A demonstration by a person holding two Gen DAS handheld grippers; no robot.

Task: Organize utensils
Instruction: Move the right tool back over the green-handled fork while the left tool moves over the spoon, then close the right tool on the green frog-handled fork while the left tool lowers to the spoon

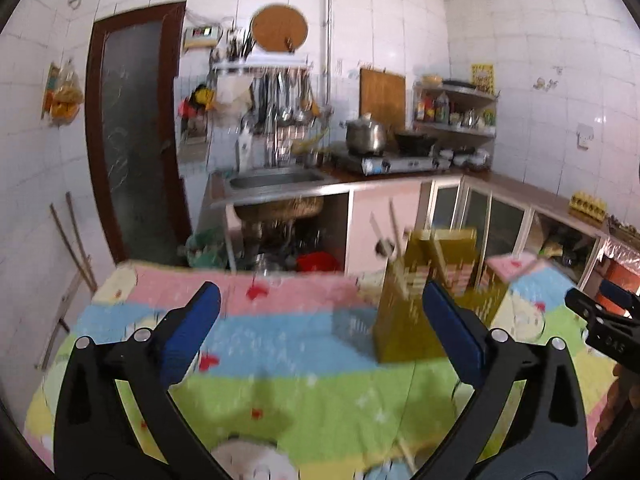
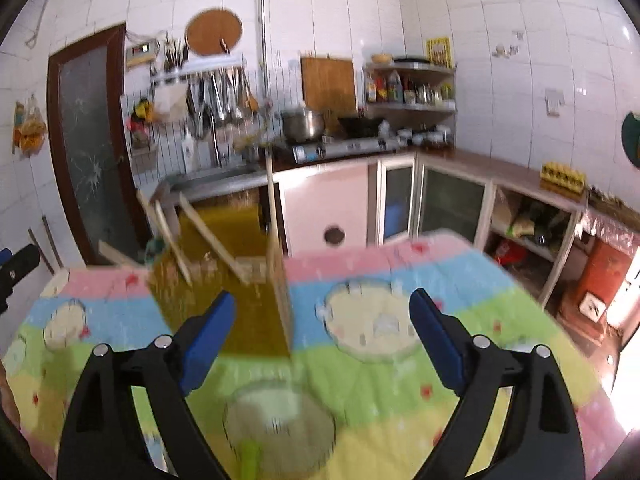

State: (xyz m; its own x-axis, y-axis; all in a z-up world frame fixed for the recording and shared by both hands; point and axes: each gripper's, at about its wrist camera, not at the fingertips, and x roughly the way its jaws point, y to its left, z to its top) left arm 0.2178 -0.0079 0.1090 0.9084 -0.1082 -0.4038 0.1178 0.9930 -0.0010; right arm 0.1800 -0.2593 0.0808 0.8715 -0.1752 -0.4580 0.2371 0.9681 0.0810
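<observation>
An olive-yellow utensil holder (image 1: 416, 312) stands on the table's patchwork cloth (image 1: 280, 392), with several pale chopsticks (image 1: 394, 228) sticking out of its top. My left gripper (image 1: 320, 296) is open and empty, and the holder sits just behind its right finger. In the right wrist view the holder (image 2: 240, 292) and its leaning chopsticks (image 2: 212, 236) lie behind the left finger of my right gripper (image 2: 322, 300), which is also open and empty. A blurred round mesh strainer (image 2: 280, 420) with a green handle lies on the cloth (image 2: 400, 392) below it.
Behind the table runs a counter with a sink (image 1: 276, 180), a stove with a steel pot (image 1: 366, 134) and a wok, and cabinets (image 2: 328, 208) below. A dark door (image 1: 132, 132) stands at the left. Ladles hang on a wall rack (image 1: 280, 96).
</observation>
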